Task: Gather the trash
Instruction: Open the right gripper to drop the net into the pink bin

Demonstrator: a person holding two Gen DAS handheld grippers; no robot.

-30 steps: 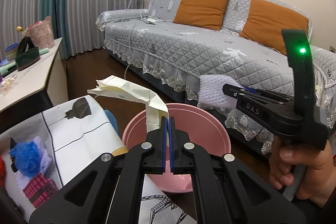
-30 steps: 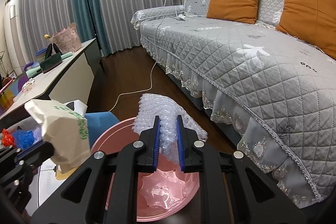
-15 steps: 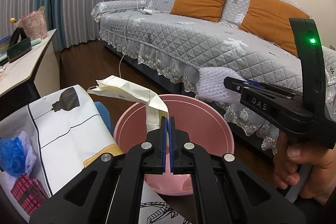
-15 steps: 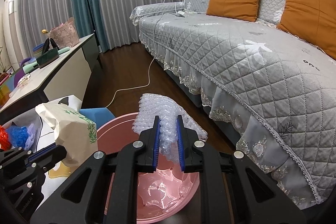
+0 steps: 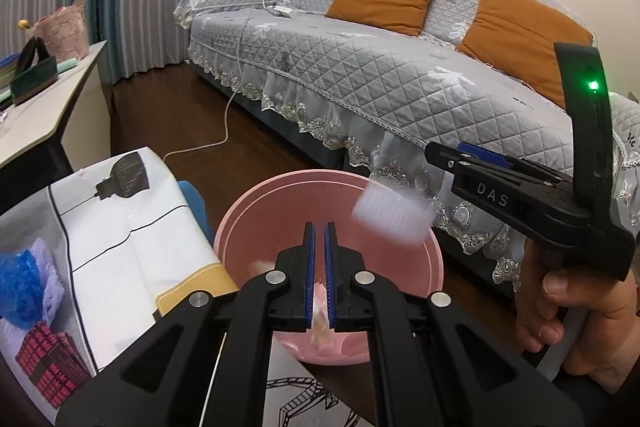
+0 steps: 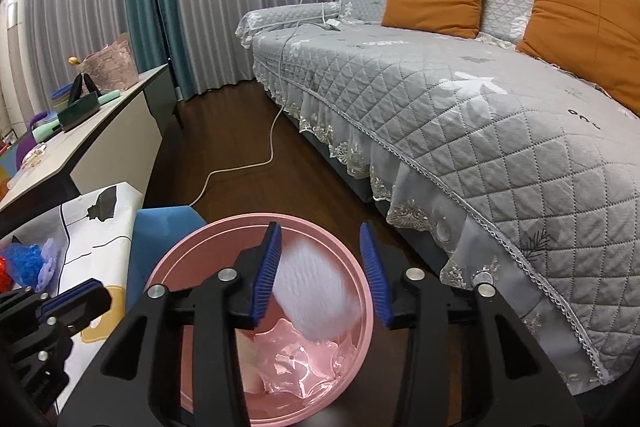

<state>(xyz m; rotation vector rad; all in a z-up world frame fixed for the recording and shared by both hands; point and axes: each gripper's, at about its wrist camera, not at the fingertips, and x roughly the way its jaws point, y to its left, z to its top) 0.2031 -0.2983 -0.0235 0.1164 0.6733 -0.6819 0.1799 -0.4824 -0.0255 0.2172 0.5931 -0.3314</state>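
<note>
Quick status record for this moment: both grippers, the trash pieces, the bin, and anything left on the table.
left gripper: fingers slightly apart, holding nothing, above the bin
right gripper: open wide, holding nothing, above the bin
bubble wrap: motion-blurred white piece, free of the fingers, over the bin's opening
paper scrap: pale piece low inside the bin, partly hidden by the left gripper
pink bin: on the floor between table and sofa
table: blue crumpled plastic and a red patterned box on it
</note>
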